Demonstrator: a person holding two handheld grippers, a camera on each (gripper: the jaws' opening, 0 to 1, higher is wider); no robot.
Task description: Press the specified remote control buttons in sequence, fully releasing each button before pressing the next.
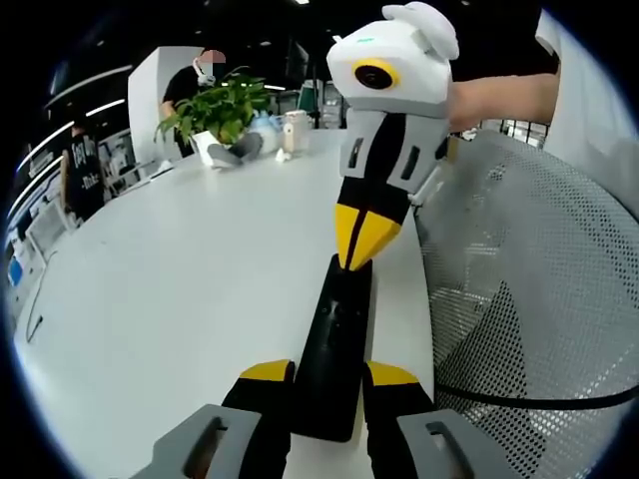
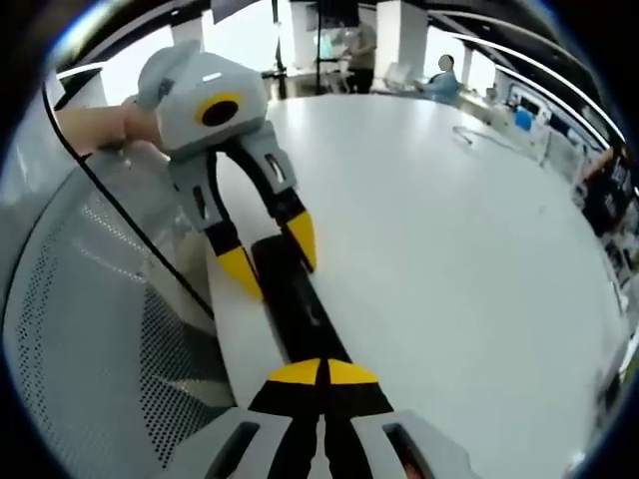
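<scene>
White desk (image 1: 180,299) runs across an office, with a potted plant (image 1: 215,110) at its far end; we see our left tool (image 1: 329,384) gripping the near end of the black remote (image 1: 334,349), which lies along the desk edge; our right tool (image 1: 366,244), its 2 tips pressed together, touches the remote's far end beside a mesh chair (image 1: 539,299).

black remote control (image 1: 334,349), flat on table

Right claw (image 2: 323,373) closed atop black remote (image 2: 290,294), left claw (image 2: 270,254) clamping its far end on white table (image 2: 449,230)
</scene>
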